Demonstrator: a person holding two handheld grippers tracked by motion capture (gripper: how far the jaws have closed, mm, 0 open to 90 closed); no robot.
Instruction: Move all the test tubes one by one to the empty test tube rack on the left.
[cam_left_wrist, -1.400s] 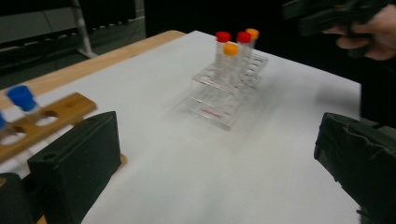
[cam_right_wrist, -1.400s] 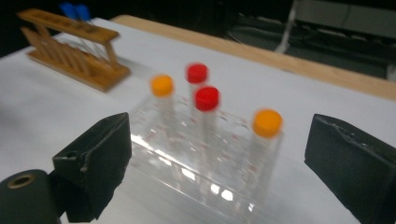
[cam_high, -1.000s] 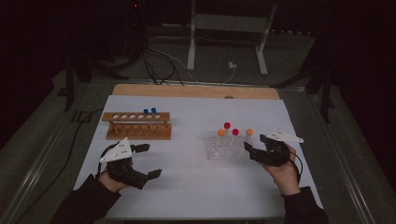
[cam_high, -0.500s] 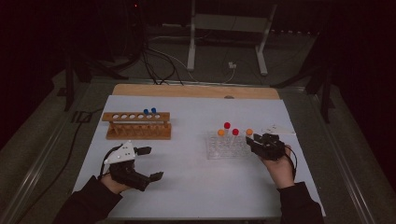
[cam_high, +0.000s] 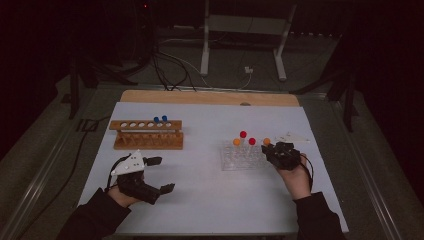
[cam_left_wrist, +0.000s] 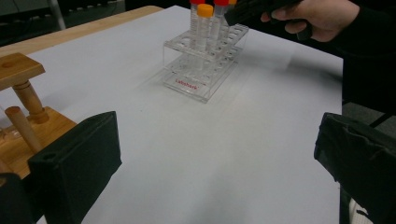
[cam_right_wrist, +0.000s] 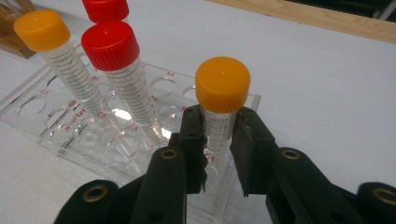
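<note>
Right gripper view: my right claw (cam_right_wrist: 218, 154) has just been closing and now pinches the orange-capped tube (cam_right_wrist: 221, 105) standing in the clear rack's (cam_right_wrist: 56, 135) near corner. Next, I judge, a straight lift. Left claw (cam_high: 159, 174) waits, jaws wide.

Four capped tubes (cam_right_wrist: 219, 100), two racks (cam_high: 243, 160), two grippers (cam_high: 150, 175).

We see the counter (cam_high: 200, 200) dimly lit from above; surroundings beyond it fall dark, while nearby close views stay sharp, softly shadowed.
</note>
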